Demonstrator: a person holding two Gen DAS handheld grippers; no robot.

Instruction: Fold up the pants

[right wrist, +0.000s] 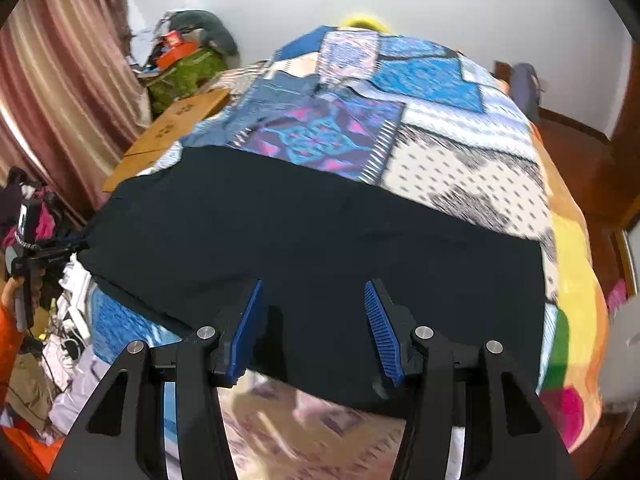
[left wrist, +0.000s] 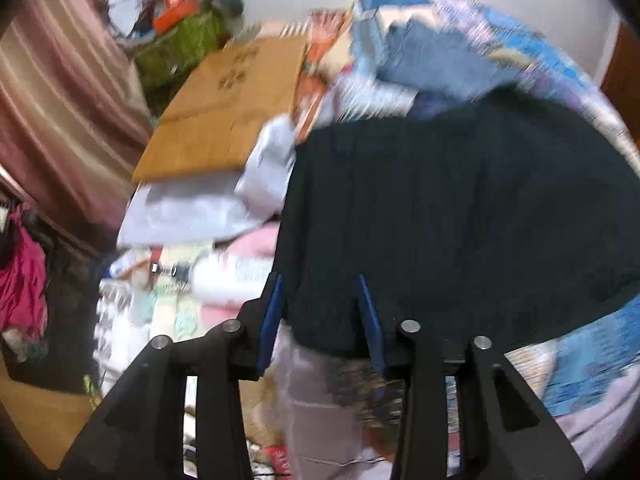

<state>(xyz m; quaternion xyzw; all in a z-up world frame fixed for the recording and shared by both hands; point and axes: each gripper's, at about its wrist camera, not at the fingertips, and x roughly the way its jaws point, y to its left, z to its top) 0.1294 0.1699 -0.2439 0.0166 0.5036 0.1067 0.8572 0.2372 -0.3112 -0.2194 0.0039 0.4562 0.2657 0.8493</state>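
Dark navy pants (right wrist: 320, 240) lie spread flat across the near part of a bed with a blue patchwork cover (right wrist: 420, 92). In the right wrist view my right gripper (right wrist: 312, 292) is open, its blue pads above the pants' near edge, holding nothing. In the blurred left wrist view the pants (left wrist: 460, 200) fill the right half. My left gripper (left wrist: 318, 284) is open at the pants' near left corner, with the cloth edge lying between its blue pads. The left gripper also shows at the far left of the right wrist view (right wrist: 60, 246).
A flat cardboard box (left wrist: 228, 108) lies beside the bed on the left, over grey bags (left wrist: 192, 208). A green bag with clutter (right wrist: 184, 72) stands by the curtain (right wrist: 60, 80). Clothes and cables (right wrist: 68, 320) lie on the floor at left. An orange blanket (right wrist: 576, 280) hangs off the bed's right side.
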